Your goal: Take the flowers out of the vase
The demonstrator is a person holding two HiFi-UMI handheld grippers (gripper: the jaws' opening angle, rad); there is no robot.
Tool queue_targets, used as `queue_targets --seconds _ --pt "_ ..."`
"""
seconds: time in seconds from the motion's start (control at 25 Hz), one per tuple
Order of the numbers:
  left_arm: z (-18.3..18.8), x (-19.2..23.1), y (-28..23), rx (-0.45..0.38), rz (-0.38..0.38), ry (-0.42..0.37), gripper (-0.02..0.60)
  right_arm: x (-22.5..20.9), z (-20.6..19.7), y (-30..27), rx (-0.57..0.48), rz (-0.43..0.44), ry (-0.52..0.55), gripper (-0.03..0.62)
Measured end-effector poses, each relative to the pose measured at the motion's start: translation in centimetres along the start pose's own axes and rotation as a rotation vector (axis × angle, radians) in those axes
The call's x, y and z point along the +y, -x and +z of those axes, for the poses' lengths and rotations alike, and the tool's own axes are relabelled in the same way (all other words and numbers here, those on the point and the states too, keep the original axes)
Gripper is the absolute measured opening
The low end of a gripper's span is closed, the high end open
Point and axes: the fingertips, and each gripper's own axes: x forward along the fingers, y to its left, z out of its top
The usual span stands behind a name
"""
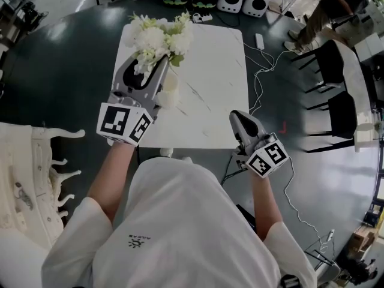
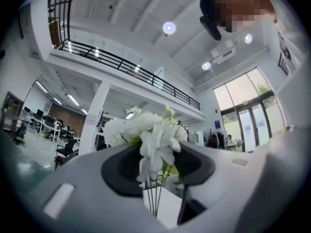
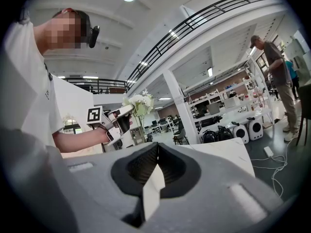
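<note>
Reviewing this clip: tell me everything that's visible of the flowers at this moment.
The flowers are one bunch of white blossoms with a few pale green leaves on thin green stems. The left gripper is closed on the stems just under the blooms, holding the bunch roughly upright above the far left part of the white table. The stems run on below the jaws; where their lower ends sit cannot be told.

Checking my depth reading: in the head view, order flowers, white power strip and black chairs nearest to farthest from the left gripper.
1. flowers: held in the left gripper.
2. white power strip: floor, right of the table.
3. black chairs: far right.
</note>
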Motion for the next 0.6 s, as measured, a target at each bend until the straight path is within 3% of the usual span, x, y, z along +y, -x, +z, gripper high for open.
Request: queue_targets --seconds 0.6 --pt "4.4 0.6 0.3 -0.079 0.059 -0.008 0.163 -0.6 0.6 0.9 -0.006 0.030 0.003 0.000"
